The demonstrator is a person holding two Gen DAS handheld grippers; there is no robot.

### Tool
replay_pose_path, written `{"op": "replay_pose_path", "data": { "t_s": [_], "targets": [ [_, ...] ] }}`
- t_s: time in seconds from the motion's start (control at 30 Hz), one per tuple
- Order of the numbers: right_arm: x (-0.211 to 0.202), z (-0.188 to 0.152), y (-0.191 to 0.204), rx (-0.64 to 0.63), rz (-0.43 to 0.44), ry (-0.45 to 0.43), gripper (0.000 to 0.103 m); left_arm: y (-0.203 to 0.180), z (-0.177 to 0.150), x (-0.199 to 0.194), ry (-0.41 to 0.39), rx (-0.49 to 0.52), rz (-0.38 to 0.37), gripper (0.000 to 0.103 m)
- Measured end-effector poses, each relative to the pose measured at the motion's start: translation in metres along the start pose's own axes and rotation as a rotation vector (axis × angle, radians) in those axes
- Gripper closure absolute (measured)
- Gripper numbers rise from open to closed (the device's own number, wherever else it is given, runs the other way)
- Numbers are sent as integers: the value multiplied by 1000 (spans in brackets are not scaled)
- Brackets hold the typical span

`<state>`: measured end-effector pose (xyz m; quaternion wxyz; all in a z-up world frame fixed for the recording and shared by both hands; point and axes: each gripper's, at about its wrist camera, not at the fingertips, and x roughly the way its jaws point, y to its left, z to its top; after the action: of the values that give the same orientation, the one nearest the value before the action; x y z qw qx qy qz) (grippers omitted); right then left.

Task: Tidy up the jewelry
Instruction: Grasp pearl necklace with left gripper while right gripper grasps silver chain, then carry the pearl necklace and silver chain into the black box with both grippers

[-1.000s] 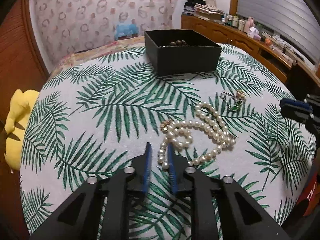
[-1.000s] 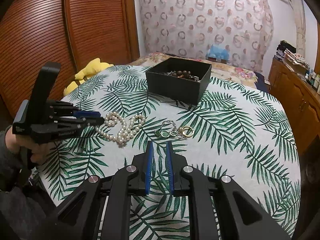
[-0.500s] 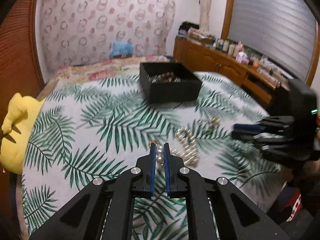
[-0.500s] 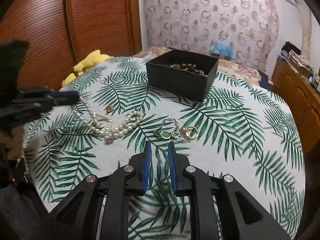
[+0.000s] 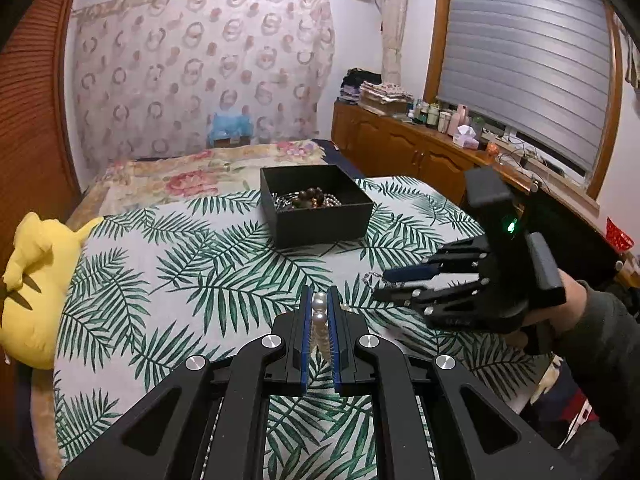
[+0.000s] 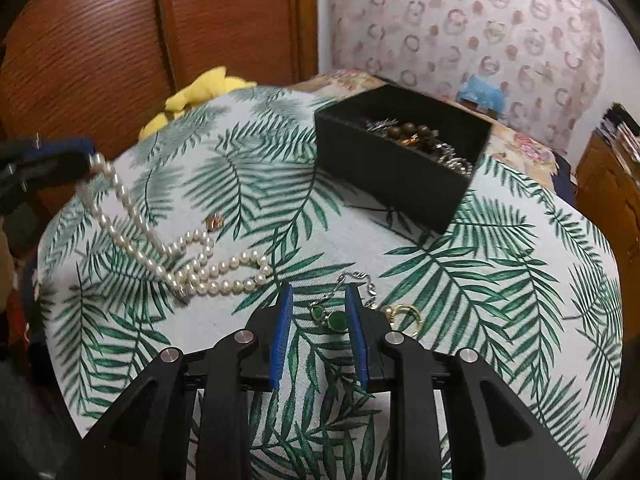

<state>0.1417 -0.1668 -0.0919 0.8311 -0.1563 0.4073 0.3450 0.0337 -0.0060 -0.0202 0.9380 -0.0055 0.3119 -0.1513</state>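
My left gripper (image 5: 319, 296) is shut on the pearl necklace (image 5: 319, 307). In the right wrist view it (image 6: 60, 160) holds one end of the pearl necklace (image 6: 192, 268) up at the left, while the other end trails on the leaf-print cloth. My right gripper (image 6: 319, 294) hovers low over a silver chain with green stones (image 6: 336, 319). Its jaws are opening with the stones between them, untouched. A gold ring (image 6: 404, 314) lies just to the right. The black box (image 5: 320, 226) (image 6: 384, 176) at the back holds bead bracelets and chains. The right gripper (image 5: 382, 286) also shows in the left wrist view.
A yellow plush toy (image 5: 32, 280) sits off the table's left edge. Behind the table is a bed with a floral cover (image 5: 180, 176). A wooden cabinet (image 5: 420, 156) with bottles runs along the right wall. A person's sleeve (image 5: 592, 332) comes in at the right.
The left gripper has shut on the pearl necklace and risen, lifting one end off the cloth. The right gripper has come down over the green-stone chain and its jaws have widened.
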Motion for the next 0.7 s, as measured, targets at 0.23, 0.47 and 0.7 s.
{"op": "replay_pose_path", "data": {
  "t_s": [0.23, 0.47, 0.7],
  "targets": [
    [5, -1, 3, -80, -40, 67, 74, 2, 1, 0, -5, 2, 16, 96],
    [1, -6, -1, -72, -60, 56, 89, 2, 3, 2, -9, 4, 15, 96],
    [-22, 3, -11, 7, -52, -40, 94, -4, 26, -6, -57, 34, 7, 96]
  ]
}}
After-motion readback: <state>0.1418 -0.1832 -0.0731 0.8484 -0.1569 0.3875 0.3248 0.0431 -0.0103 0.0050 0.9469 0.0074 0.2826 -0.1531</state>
